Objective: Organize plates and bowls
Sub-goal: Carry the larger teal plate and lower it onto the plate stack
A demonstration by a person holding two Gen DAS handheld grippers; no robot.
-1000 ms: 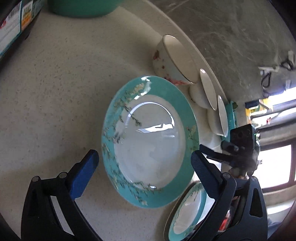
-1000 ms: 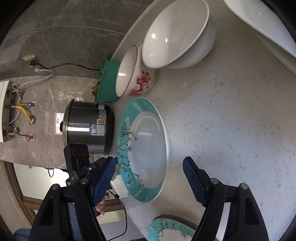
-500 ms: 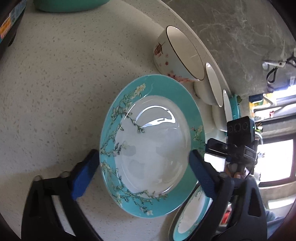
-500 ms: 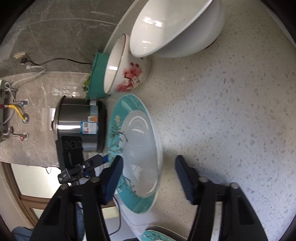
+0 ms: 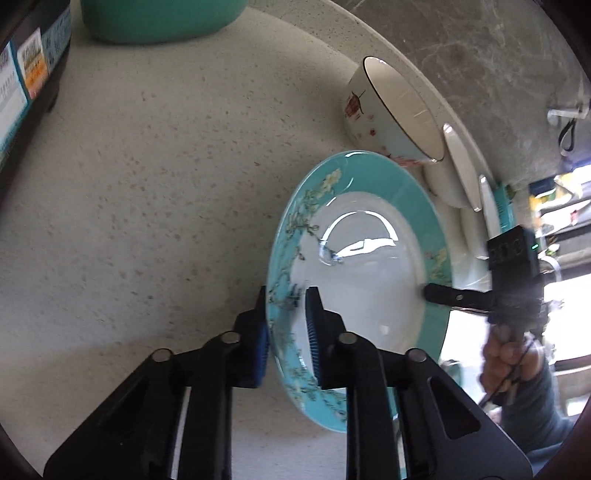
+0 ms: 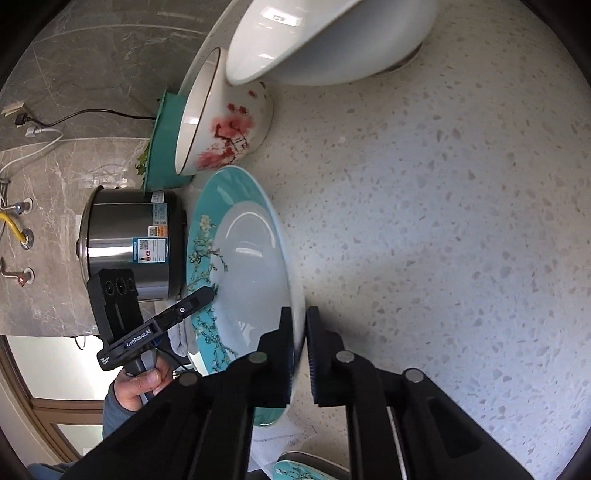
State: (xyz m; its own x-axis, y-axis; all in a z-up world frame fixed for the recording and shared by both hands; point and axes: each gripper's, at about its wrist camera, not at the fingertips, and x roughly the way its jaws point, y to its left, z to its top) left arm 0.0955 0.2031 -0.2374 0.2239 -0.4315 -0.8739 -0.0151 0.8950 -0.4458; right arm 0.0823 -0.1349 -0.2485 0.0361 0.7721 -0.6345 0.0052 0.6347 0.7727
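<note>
A teal-rimmed plate with a white centre and blossom pattern point(image 5: 369, 266) is held from both sides over the speckled counter. My left gripper point(image 5: 286, 332) is shut on its near rim. My right gripper point(image 6: 297, 350) is shut on the opposite rim of the same plate point(image 6: 243, 266). The right gripper also shows in the left wrist view point(image 5: 432, 293), and the left one in the right wrist view point(image 6: 207, 295). A red-flowered bowl point(image 5: 391, 110) point(image 6: 221, 122) lies just beyond the plate. A large white bowl point(image 6: 325, 40) sits behind it.
A steel rice cooker point(image 6: 129, 240) stands left of the plate, its side at the left wrist view's edge point(image 5: 26, 74). A teal basin point(image 5: 162, 18) point(image 6: 162, 144) is at the back. White dishes point(image 5: 458, 173) line the counter edge. Another teal plate point(image 6: 303, 472) lies below.
Both grippers moved in and closed on opposite rims of the teal plate; a second ago both were open around it. The plate now sits tilted between them.
</note>
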